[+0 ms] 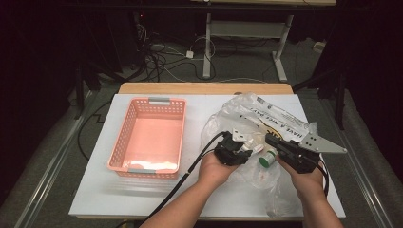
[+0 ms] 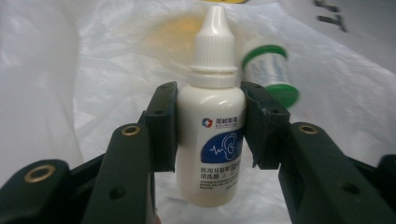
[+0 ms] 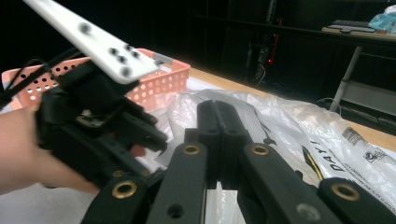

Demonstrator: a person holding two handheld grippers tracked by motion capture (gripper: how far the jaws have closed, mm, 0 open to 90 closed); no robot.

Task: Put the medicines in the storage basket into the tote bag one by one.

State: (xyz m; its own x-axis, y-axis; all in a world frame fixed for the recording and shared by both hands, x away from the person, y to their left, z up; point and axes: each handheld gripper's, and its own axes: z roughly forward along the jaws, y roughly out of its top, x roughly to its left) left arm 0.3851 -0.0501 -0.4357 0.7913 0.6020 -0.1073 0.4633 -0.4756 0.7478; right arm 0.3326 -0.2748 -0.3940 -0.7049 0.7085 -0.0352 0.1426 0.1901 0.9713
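Note:
My left gripper [image 1: 247, 149] [image 2: 210, 116] is shut on a white dropper bottle [image 2: 212, 140] [image 1: 256, 148] with a blue label and a ribbed white cap, gripping its body from both sides. The bottle stands upright between the jaws, above a crumpled clear plastic bag [image 1: 266, 114] [image 2: 70, 70]. A small bottle with a green cap [image 1: 267, 159] [image 2: 268, 70] lies on the bag just beyond it. My right gripper [image 1: 270, 139] [image 3: 223, 121] is close to the right, its jaws pressed together over the bag [image 3: 289, 121]. I see nothing between them. The left gripper [image 3: 140, 135] and its hand appear in the right gripper view.
An empty pink plastic basket [image 1: 157, 100] [image 3: 163, 79] stands on the left half of the white tabletop [image 1: 142, 194]. Table legs and cables lie on the floor behind the table. Bare tabletop shows in front of the basket and between it and the bag.

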